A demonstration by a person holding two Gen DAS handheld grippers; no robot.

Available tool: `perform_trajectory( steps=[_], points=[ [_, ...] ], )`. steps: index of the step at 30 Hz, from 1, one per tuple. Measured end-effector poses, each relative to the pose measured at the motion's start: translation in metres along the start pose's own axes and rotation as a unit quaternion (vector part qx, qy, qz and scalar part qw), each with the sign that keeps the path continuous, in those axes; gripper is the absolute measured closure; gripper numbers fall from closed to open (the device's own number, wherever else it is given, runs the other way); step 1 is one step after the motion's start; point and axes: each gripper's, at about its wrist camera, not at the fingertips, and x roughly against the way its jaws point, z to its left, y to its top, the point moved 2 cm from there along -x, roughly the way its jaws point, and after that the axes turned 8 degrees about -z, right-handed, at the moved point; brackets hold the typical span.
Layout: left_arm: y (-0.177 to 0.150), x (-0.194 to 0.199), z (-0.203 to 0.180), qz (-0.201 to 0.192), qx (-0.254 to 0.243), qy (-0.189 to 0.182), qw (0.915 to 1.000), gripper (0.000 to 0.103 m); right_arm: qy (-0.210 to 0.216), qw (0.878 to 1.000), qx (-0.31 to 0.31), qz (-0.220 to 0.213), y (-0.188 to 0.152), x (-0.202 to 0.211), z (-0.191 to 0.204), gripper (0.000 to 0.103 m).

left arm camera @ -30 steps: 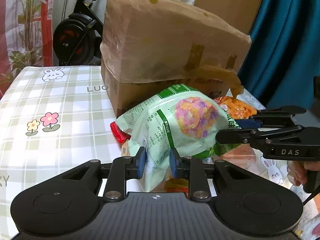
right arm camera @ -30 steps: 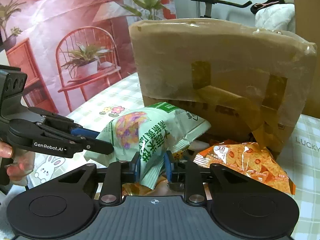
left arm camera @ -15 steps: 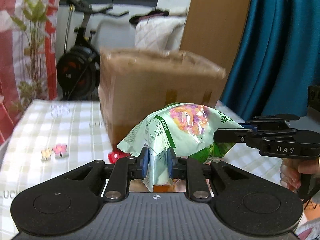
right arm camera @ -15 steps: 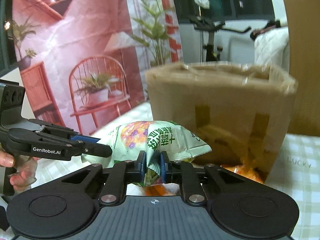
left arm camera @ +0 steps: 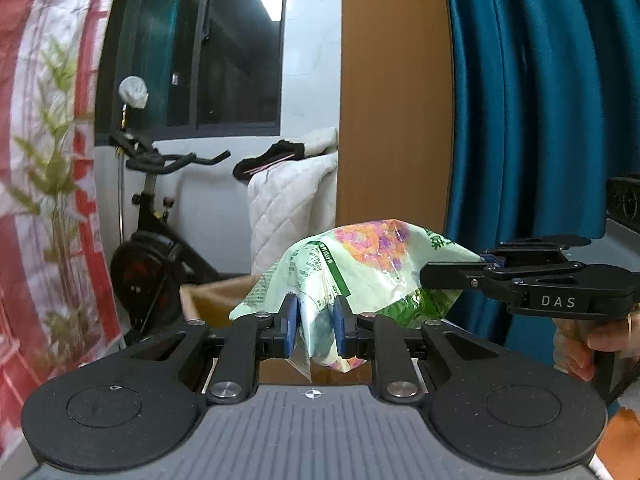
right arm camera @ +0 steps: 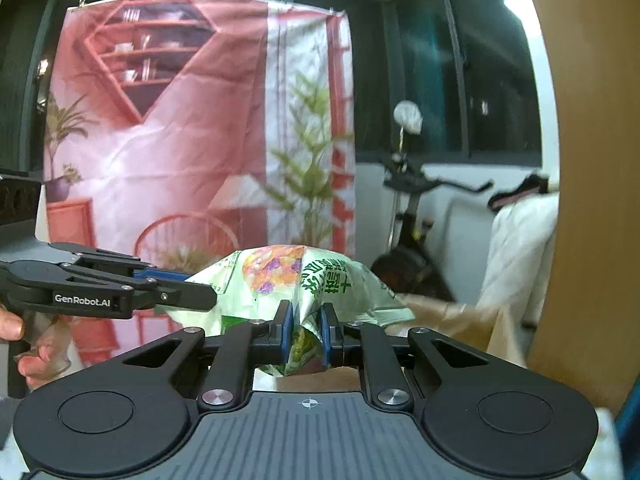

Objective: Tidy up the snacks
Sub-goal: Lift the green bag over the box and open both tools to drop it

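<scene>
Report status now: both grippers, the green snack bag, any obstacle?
Left gripper shut on green snack bag. Right gripper shut on it too. Bag airborne above cardboard box. No obstacle seen.

1. "DAS" is printed in pale capitals on the black side of the right gripper, as seen from the left wrist view
2. "GenRobot.AI" is printed in white on the black side of the left gripper, as seen from the right wrist view
3. Large green Chinese characters are carried on the pale green snack bag; they are turned sideways and creased, and cannot be read with certainty
4. A block of small green print is borne on the same snack bag beside a green stripe; it is too small to be read
</scene>
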Motion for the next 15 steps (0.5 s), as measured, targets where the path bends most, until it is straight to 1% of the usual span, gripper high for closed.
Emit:
perform_trajectory(
  steps=[4, 7, 12, 15],
  points=[
    [0.012, -0.048, 0.007, 0.011, 0.005, 0.005, 0.9999, 0.083, -0.008, 1.0, 0.001, 0.006, 0.009, -0.035, -0.031, 0.09],
    [0.011, -0.081, 0.02, 0.031, 0.016, 0.006, 0.9994, 0.083, -0.014, 1.0, 0.002, 0.018, 0.006, -0.064, -0.052, 0.09],
    [0.003, -0.13, 0.038, 0.064, 0.03, 0.016, 0.9974, 0.083, -0.026, 0.998, -0.024, 0.045, -0.016, -0.112, -0.085, 0.09],
    [-0.007, -0.148, 0.044, 0.083, 0.033, 0.021, 0.9958, 0.083, -0.03, 0.997, -0.031, 0.063, -0.035, -0.132, -0.097, 0.09]
  ],
)
